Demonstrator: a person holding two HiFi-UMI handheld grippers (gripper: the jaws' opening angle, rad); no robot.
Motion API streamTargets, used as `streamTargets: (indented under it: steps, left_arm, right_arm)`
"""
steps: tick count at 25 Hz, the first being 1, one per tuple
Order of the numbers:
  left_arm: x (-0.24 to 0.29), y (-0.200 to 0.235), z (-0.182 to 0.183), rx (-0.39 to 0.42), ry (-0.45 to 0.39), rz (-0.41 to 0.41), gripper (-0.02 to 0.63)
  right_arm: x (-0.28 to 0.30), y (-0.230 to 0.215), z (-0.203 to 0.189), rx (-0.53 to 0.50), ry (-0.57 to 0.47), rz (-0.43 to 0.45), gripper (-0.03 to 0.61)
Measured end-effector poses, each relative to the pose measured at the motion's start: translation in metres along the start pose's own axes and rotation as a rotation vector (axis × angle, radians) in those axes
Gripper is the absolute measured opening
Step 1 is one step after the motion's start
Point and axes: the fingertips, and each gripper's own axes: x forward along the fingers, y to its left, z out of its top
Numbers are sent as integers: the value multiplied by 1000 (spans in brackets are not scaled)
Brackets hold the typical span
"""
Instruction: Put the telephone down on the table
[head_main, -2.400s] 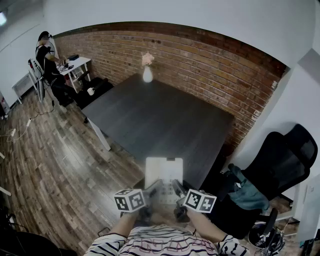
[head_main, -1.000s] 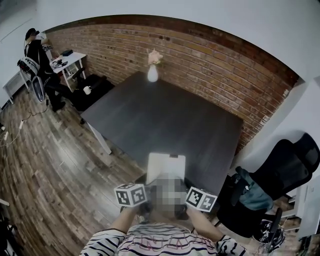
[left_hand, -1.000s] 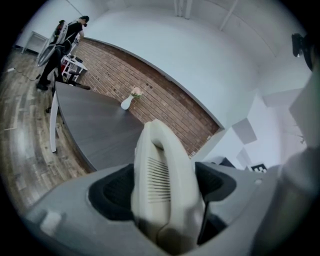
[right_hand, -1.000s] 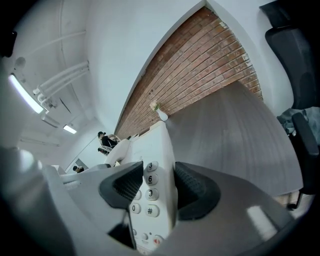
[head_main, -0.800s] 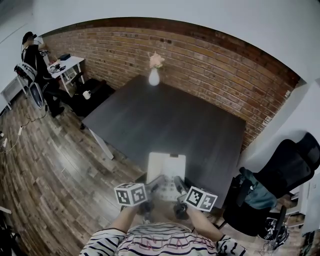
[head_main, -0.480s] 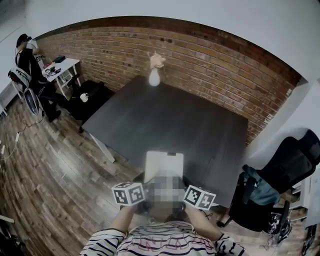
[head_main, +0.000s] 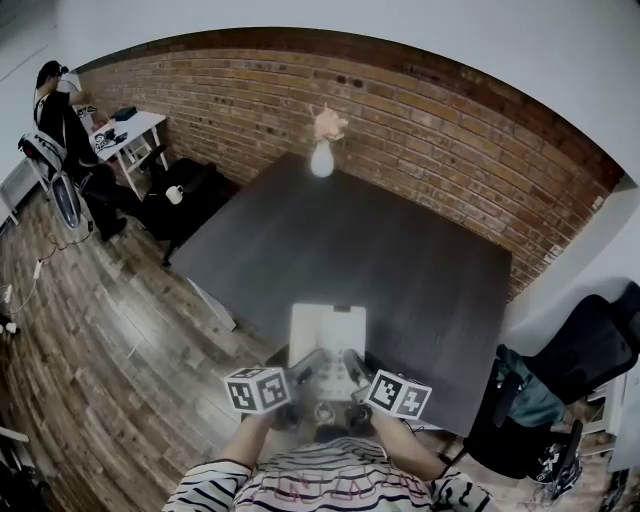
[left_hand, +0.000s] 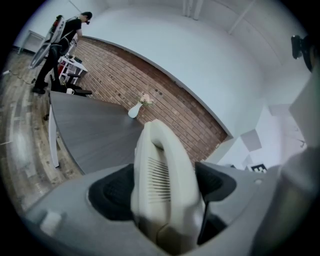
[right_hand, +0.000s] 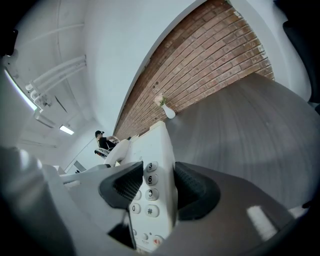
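Both grippers carry a cream desk telephone (head_main: 328, 335) in the air, just over the near edge of the dark table (head_main: 350, 250). My left gripper (head_main: 303, 368) is shut on the telephone's handset side (left_hand: 160, 170), with the black pads pressing its ribbed shell. The keypad side (right_hand: 150, 192) sits between the pads of my right gripper (head_main: 353, 367), which is shut on it. Both point slightly downward toward the table top. The telephone's underside is hidden.
A white vase with a pink flower (head_main: 322, 158) stands at the table's far edge by the brick wall. A black office chair (head_main: 590, 350) is at the right. A person (head_main: 60, 100) stands by a small white desk (head_main: 130, 125) far left.
The telephone and both grippers have advanced together toward the table; the table edge now lies under the telephone's front. The grips are unchanged.
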Motion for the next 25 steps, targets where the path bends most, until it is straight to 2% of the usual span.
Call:
streamTargets:
  steps: [13,25]
  left_arm:
    - [85,41,78,-8,-16,21,379]
    - [150,69,124,-8,18,-9,379]
  right_arm:
    - [95,-13,81,-8,18,19,189]
    - [154,-29,131,18,-1,-12,184]
